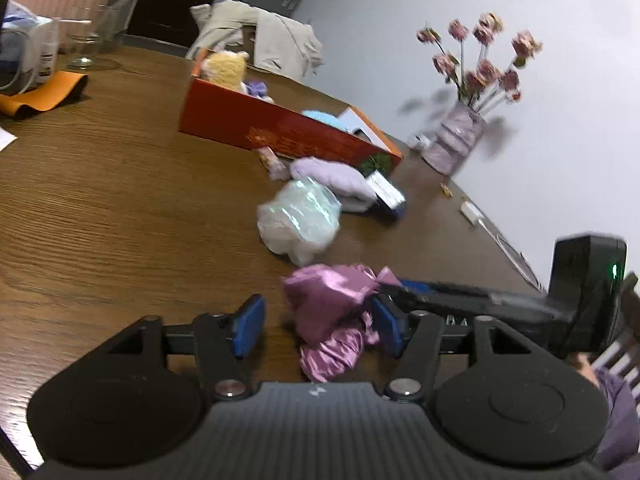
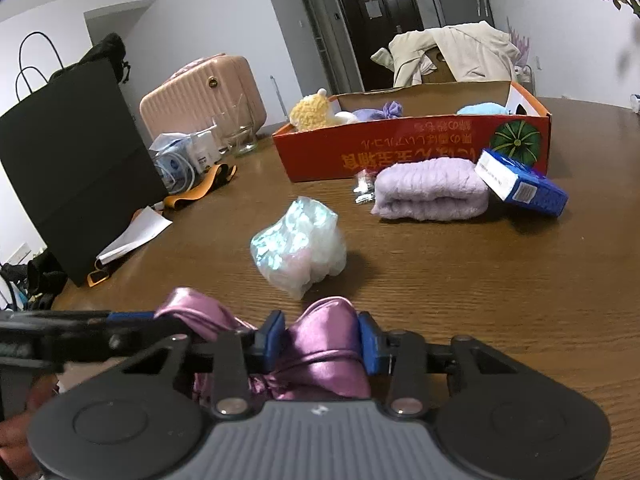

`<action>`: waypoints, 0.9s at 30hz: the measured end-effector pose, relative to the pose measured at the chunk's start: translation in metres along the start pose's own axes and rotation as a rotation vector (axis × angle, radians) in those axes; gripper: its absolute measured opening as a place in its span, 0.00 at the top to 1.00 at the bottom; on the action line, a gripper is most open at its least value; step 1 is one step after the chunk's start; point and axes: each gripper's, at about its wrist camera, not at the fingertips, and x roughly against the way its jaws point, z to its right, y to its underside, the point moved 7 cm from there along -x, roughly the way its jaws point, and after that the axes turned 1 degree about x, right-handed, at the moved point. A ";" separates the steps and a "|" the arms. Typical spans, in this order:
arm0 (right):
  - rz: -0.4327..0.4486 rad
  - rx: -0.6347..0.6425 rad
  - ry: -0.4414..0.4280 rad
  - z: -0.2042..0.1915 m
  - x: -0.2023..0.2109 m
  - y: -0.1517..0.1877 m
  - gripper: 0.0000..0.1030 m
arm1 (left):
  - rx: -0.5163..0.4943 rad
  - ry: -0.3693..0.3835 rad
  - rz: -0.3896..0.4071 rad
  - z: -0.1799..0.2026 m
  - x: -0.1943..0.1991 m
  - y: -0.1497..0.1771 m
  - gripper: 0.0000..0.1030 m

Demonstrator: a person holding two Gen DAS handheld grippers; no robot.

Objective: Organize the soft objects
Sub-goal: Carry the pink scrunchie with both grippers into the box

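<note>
Meanwhile right gripper [image 2: 320, 340] jaws pinch the pink satin cloth [image 2: 320, 344]; left gripper [image 1: 316, 324] jaws spread, bare table [image 1: 120, 200] alongside.

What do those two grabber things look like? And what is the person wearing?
Each is black, with a ribbed grey top, round black side discs, silver bolts and blue pads on its fingers: the left gripper and the right gripper. A small green light glows on the right one. The sleeve looks purple.

My wooden table [image 2: 460, 280] carries the red box [image 2: 400, 152]. Touching the box's front lie a lilac towel [image 2: 430, 190] and a small packet [image 2: 363, 186]; a clear bag [image 2: 298, 244] sits nearer me, pink satin cloth [image 2: 320, 344] nearest.
</note>
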 end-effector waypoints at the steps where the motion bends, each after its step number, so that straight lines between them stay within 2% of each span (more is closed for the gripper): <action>1: 0.001 -0.007 -0.002 0.001 0.000 0.000 0.65 | -0.004 -0.017 -0.012 0.000 -0.006 0.002 0.38; 2: 0.001 -0.008 -0.003 0.001 0.001 0.000 0.65 | -0.008 -0.028 -0.022 0.001 -0.009 0.005 0.40; 4: 0.004 -0.008 0.001 0.001 0.002 0.000 0.67 | -0.004 -0.025 -0.036 0.001 -0.013 0.008 0.51; 5: 0.005 -0.006 0.003 0.001 0.003 0.001 0.69 | 0.000 -0.017 -0.043 0.001 -0.015 0.009 0.61; 8: 0.009 0.003 -0.002 -0.001 0.007 0.000 0.75 | 0.010 -0.005 -0.052 0.001 -0.018 0.011 0.78; 13: 0.023 0.020 -0.014 -0.006 0.017 -0.008 0.78 | 0.004 0.009 -0.037 0.007 -0.013 0.000 0.84; 18: 0.090 0.028 -0.039 -0.008 0.031 -0.040 0.78 | -0.015 0.031 0.023 0.017 -0.003 -0.033 0.84; 22: 0.157 0.046 -0.054 0.001 0.034 -0.085 0.78 | -0.061 0.045 0.091 0.030 -0.007 -0.078 0.84; 27: 0.197 0.067 -0.046 0.029 0.012 -0.155 0.78 | -0.092 0.062 0.143 0.038 -0.041 -0.150 0.84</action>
